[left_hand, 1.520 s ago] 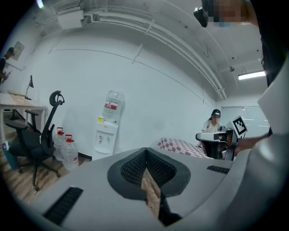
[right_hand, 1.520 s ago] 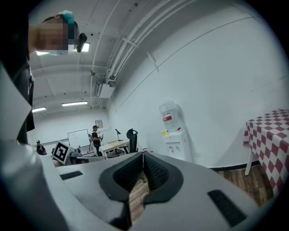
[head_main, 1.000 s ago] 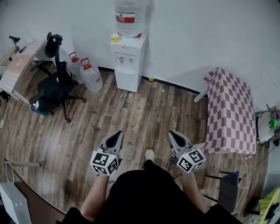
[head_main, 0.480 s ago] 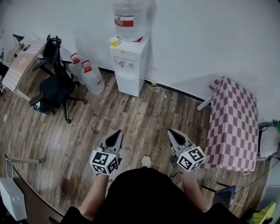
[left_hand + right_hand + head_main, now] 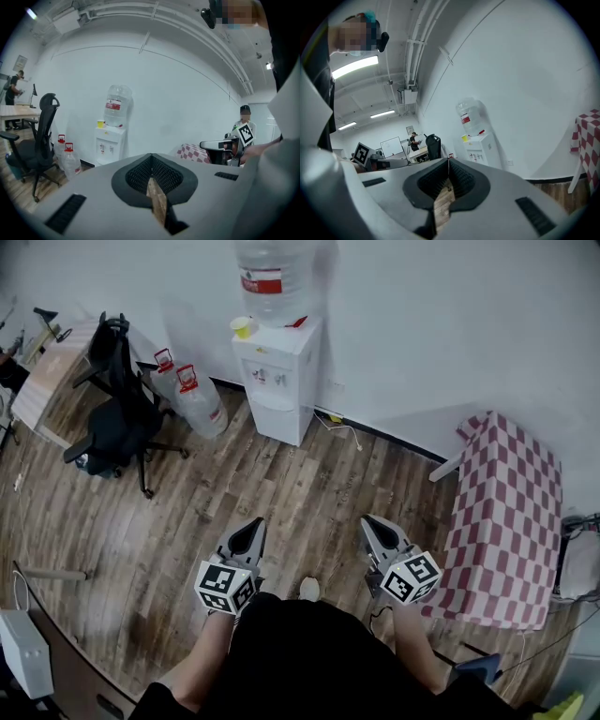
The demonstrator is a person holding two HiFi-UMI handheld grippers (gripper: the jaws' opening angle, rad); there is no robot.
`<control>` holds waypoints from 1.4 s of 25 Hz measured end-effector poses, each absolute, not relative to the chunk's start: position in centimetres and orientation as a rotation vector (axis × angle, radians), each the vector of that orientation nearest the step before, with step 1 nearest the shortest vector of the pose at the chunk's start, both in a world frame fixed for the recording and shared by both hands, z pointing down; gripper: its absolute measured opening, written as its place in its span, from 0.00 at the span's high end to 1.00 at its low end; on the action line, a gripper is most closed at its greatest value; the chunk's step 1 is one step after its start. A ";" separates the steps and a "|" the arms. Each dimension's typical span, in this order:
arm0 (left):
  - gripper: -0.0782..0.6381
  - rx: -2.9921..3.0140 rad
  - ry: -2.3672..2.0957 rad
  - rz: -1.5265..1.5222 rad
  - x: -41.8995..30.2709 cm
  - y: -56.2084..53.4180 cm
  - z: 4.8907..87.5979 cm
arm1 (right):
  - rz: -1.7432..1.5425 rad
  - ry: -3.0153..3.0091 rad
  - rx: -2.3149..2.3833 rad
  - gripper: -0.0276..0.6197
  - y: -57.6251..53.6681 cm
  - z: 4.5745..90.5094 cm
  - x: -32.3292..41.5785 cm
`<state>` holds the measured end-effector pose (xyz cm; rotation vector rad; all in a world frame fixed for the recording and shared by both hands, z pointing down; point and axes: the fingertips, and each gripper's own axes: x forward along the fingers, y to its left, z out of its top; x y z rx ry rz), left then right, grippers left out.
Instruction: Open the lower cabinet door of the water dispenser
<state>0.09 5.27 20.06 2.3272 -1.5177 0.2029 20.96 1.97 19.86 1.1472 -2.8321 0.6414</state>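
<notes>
The white water dispenser (image 5: 278, 381) stands against the far wall with a big clear bottle (image 5: 273, 277) on top; its lower cabinet door (image 5: 273, 416) is closed. It also shows in the left gripper view as the dispenser (image 5: 108, 145) and in the right gripper view as the dispenser (image 5: 480, 149). My left gripper (image 5: 253, 529) and right gripper (image 5: 373, 527) are held side by side low in the head view, far from the dispenser. Both are shut with nothing between the jaws, left gripper (image 5: 151, 165) and right gripper (image 5: 448, 169) alike.
Two water jugs (image 5: 192, 399) lean left of the dispenser. A black office chair (image 5: 117, 418) and a desk (image 5: 47, 381) sit at far left. A checkered table (image 5: 503, 521) stands at right. A cable (image 5: 342, 427) lies on the wood floor (image 5: 291, 493).
The whole scene has shifted as the person walks toward the dispenser; it now lies lower in the head view. Both grippers stay shut and keep their pose.
</notes>
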 end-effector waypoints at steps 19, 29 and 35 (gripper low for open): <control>0.87 2.305 -1.451 0.194 -0.5 -1.7 23.0 | 0.653 -2.755 1.208 0.92 -4.0 21.3 21.1; 0.87 2.346 -1.378 0.195 -4.2 -12.0 23.6 | 0.642 -2.718 1.234 0.92 -12.7 21.3 16.6; 0.87 2.345 -1.333 0.202 -6.5 -17.3 24.4 | 0.649 -2.693 1.196 0.92 -17.9 21.9 12.8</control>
